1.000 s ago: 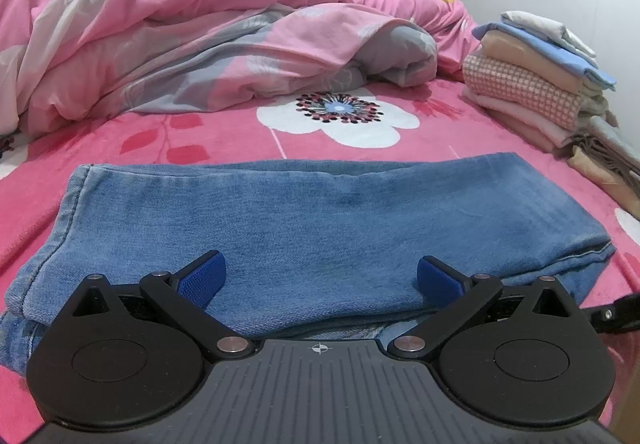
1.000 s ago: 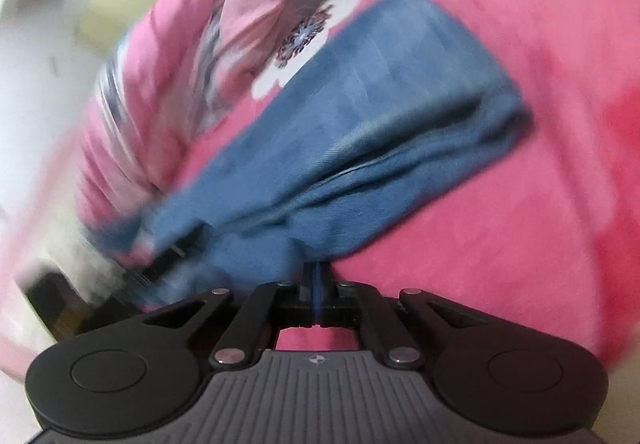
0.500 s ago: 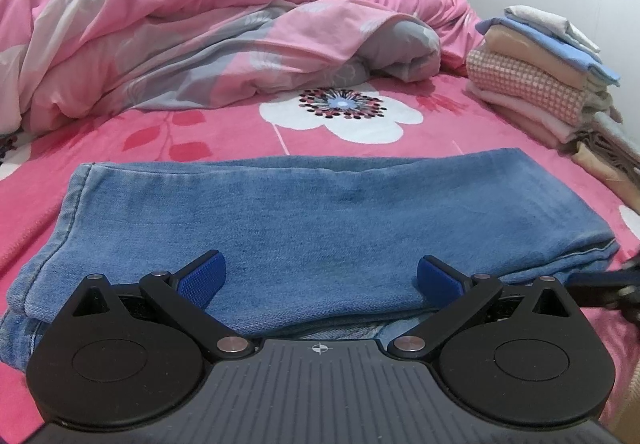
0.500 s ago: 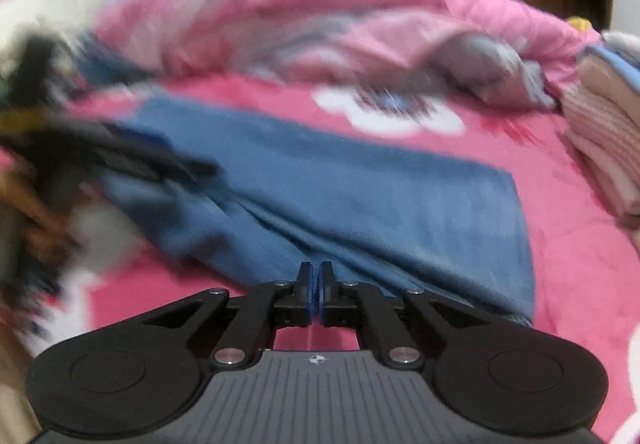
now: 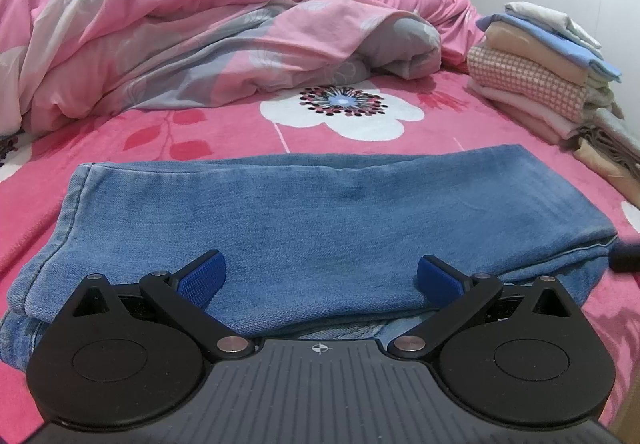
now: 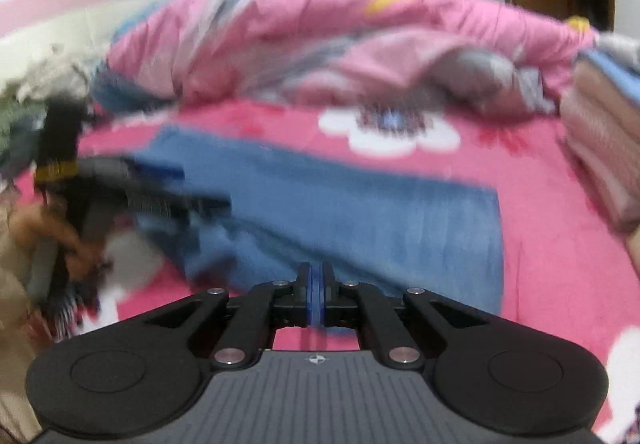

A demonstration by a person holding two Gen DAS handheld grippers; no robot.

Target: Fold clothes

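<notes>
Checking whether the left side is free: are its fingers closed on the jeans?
No, the left gripper fingers stand wide apart over the jeans.

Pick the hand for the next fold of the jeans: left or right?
Left, probably. The left tongs are open, pads straddling the near edge of the jeans. The right tongs are shut at the jeans' near edge; the blur hides any grip.

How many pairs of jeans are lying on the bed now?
1: the folded jeans lie on the pink bed sheet, before the left tool. Others may hide in the clothes stack.
</notes>
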